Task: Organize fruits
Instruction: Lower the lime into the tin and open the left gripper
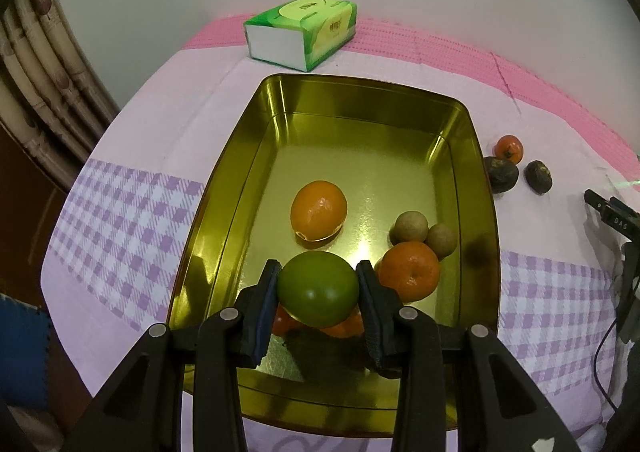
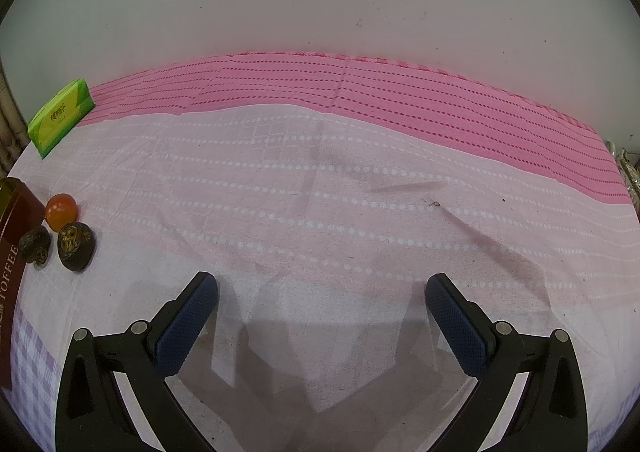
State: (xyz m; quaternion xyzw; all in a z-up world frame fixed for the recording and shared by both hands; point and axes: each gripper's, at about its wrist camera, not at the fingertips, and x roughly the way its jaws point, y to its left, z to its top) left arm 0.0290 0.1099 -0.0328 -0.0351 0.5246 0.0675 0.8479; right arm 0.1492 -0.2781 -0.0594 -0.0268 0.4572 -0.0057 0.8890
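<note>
One gold tin (image 1: 240, 156) holds two oranges (image 1: 319, 210), one green fruit (image 1: 318, 288) and two small brown round fruits (image 1: 411, 227). Right of it lie two dark wrinkled fruits (image 1: 501, 173) and one small orange-red fruit (image 1: 509, 148). One green tissue pack (image 1: 301, 32) sits upper centre.

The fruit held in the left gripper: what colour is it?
Green fruit, clearest in the left wrist view.
</note>
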